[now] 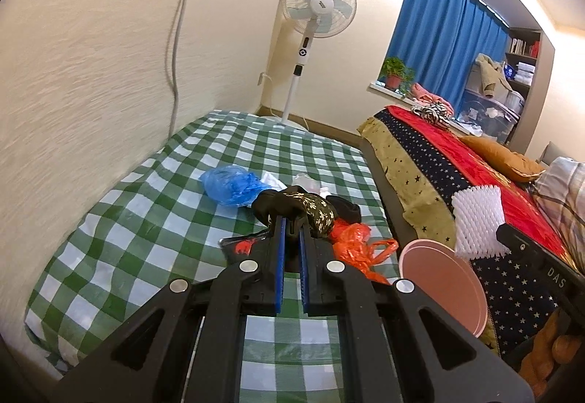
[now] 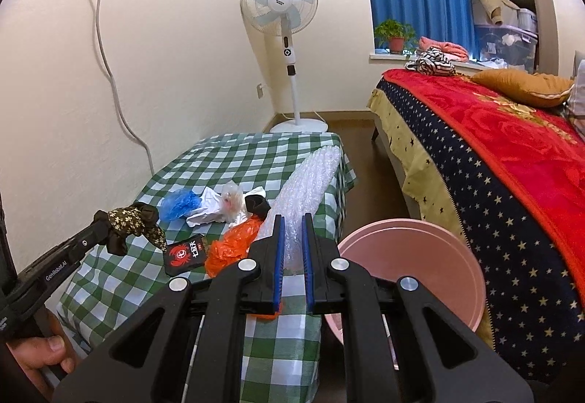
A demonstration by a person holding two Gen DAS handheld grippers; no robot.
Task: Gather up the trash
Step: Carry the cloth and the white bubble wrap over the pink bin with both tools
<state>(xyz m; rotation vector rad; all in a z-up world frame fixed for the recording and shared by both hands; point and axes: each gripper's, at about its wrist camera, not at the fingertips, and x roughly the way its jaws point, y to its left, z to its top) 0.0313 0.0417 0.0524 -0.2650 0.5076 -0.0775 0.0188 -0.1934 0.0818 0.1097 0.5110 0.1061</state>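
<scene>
My left gripper (image 1: pixel 290 220) is shut on a dark floral cloth (image 1: pixel 303 207), held above the green checked table (image 1: pixel 146 227). In the right wrist view the same gripper (image 2: pixel 100 224) comes in from the left with the cloth (image 2: pixel 131 223) hanging from its tips. My right gripper (image 2: pixel 293 218) is shut on a long white bubble wrap (image 2: pixel 310 180) that sticks up and away from it. In the left wrist view that wrap (image 1: pixel 475 220) hangs above the pink bin (image 1: pixel 444 278). The pink bin (image 2: pixel 413 256) stands open between table and bed.
On the table lie an orange plastic bag (image 2: pixel 234 242), a black and red packet (image 2: pixel 184 253), a blue plastic cover (image 2: pixel 179 205), crumpled white paper (image 2: pixel 206 211) and a black sock (image 2: pixel 256 203). A bed (image 2: pixel 493 147) stands at the right, a standing fan (image 2: pixel 281 8) behind.
</scene>
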